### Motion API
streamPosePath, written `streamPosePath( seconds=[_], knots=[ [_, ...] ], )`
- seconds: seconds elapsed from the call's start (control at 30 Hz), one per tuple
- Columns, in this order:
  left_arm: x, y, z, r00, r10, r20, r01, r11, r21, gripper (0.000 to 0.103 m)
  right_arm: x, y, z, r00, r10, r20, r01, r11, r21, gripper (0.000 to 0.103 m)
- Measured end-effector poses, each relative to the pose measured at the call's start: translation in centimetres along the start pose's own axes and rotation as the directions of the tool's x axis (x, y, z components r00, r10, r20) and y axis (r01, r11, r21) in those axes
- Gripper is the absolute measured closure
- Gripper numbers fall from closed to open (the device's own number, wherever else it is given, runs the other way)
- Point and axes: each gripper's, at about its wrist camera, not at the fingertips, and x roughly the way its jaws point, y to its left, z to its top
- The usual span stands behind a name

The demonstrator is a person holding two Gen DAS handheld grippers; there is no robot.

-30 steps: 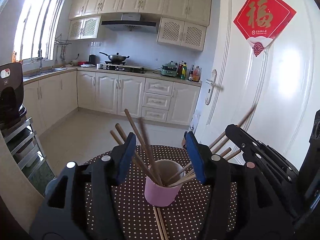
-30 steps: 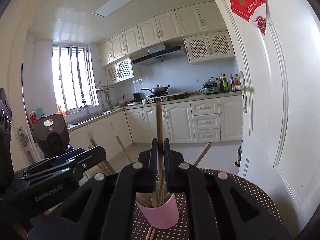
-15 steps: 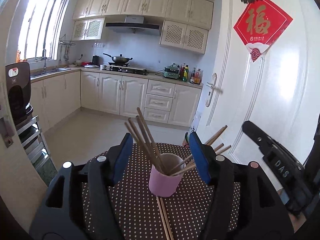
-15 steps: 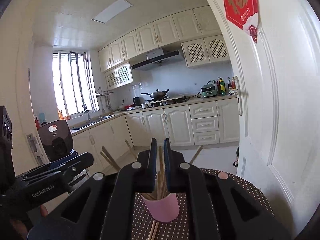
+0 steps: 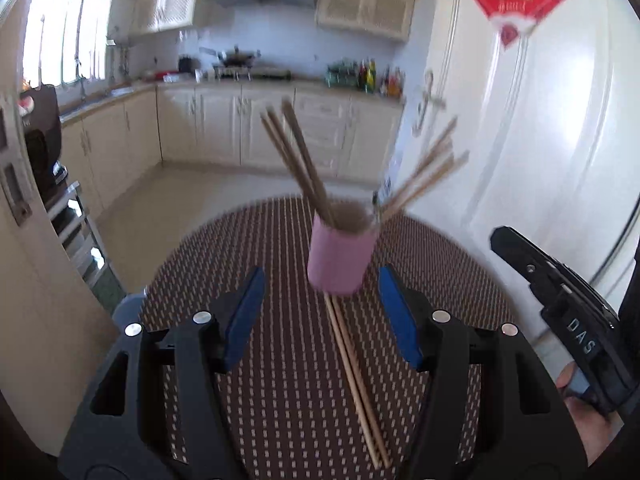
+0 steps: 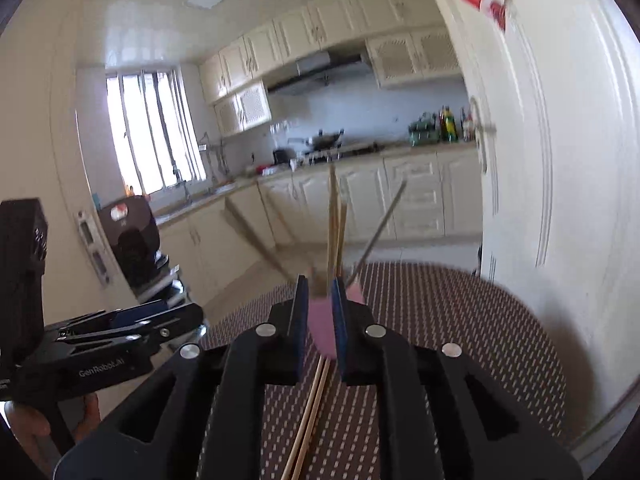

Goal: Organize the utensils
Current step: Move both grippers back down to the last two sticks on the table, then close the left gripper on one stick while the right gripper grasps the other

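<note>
Chopsticks (image 5: pixel 356 376) lay paired on the dotted table (image 5: pixel 440 264) before the pink cup (image 5: pixel 340 260). Left gripper (image 5: pixel 320 316) gaped empty; right gripper (image 6: pixel 320 328) was opening, empty. Next: pinch the pair.

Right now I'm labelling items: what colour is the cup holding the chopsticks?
Pink cup; clearest in the left wrist view.

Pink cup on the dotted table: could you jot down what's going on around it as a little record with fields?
cup: pink cup, upright on the dotted tablecloth
in cup: wooden chopsticks, fanned out
on table: chopstick pair lying flat, its far end at the cup's base
left gripper: open, nothing held
right gripper: jaws opening, nothing held
clarity: blurred
</note>
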Motion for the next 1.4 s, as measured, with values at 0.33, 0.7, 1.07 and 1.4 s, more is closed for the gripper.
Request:
streamPosePath(
  seconds=[0.33,0.7,1.07,1.4],
  knots=[
    [6.6,1.4,-3.5,0.950,-0.059,-0.306,0.038,0.997,-0.072,0.044,5.2,-0.7,-4.0,0.954,0.058,-0.294,-0.037,0.996,0.077,0.081],
    [12.7,2.3,-5.9,0.892,-0.080,-0.444,0.024,0.991,-0.131,0.044,8.1,-2.8,-6.1,0.906,0.054,-0.420,-0.005,0.993,0.116,0.069],
    [16.1,-0.3,-5.8,0.893,0.000,-0.450,-0.017,0.999,-0.034,0.044,10.0,-4.6,-6.3,0.891,0.061,-0.450,0.001,0.990,0.138,0.067],
    [21.0,-3.3,-5.0,0.893,0.074,-0.444,-0.049,0.997,0.067,0.043,10.7,-5.3,-6.0,0.885,0.059,-0.463,0.011,0.989,0.148,0.067]
  ],
)
